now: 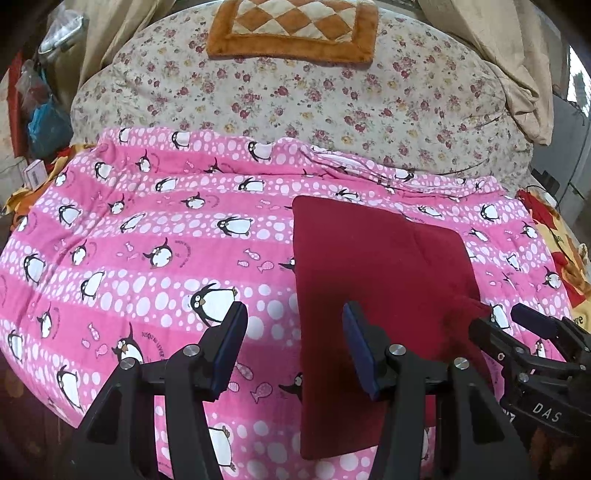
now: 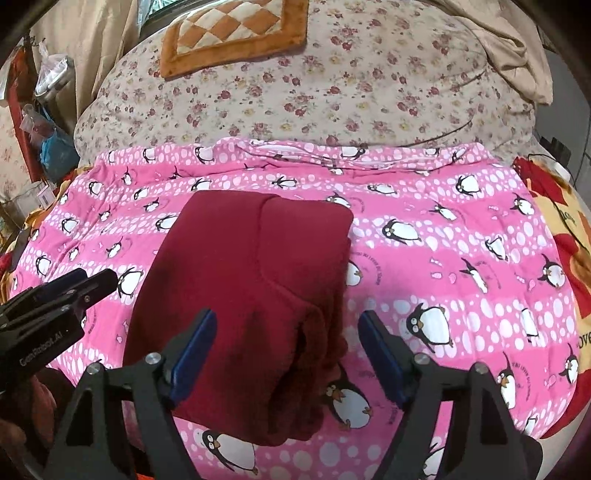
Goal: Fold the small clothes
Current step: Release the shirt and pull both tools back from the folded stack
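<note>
A dark red garment point(image 1: 373, 280) lies folded lengthwise on the pink penguin blanket point(image 1: 147, 236); it also shows in the right wrist view point(image 2: 251, 280). My left gripper point(image 1: 295, 317) is open and empty, over the garment's near left edge. My right gripper point(image 2: 286, 325) is open and empty, its jaws either side of the bunched near end of the garment. The right gripper also shows at the right of the left wrist view point(image 1: 511, 317). The left gripper shows at the left of the right wrist view point(image 2: 98, 278).
A floral quilt point(image 1: 295, 99) is heaped behind the pink blanket point(image 2: 443, 240), with an orange checked cushion point(image 1: 295, 26) on top. Beige cloth point(image 1: 517, 74) hangs at the right. Bags and clutter point(image 1: 40, 110) stand at the left. A red and yellow blanket point(image 2: 569, 240) lies at the right edge.
</note>
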Available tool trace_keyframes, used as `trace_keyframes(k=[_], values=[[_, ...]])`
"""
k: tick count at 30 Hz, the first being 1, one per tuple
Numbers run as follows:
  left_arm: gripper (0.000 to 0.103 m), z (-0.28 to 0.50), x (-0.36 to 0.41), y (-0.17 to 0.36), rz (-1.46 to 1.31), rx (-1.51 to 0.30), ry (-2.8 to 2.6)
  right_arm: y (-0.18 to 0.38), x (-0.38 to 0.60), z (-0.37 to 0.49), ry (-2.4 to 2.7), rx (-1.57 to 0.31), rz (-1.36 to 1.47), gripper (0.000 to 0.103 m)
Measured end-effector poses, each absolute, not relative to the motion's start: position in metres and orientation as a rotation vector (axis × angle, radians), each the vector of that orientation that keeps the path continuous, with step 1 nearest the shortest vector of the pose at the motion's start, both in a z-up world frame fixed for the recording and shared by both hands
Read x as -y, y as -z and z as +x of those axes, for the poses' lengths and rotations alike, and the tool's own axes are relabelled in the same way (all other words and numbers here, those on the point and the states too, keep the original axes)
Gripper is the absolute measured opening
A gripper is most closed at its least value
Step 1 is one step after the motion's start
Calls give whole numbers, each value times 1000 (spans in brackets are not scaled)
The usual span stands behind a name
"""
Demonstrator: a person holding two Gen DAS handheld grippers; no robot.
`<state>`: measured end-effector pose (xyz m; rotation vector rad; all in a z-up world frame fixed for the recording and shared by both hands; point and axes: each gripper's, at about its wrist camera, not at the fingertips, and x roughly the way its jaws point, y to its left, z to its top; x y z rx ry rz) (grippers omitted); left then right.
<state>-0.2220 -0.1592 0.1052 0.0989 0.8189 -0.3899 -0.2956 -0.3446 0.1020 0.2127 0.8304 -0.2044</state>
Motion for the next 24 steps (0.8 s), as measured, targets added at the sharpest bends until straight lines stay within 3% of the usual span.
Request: trace_keyframes(k=[24], values=[[33, -220, 160, -103, 124, -809, 361, -94, 338, -286, 184, -853, 198, 85]])
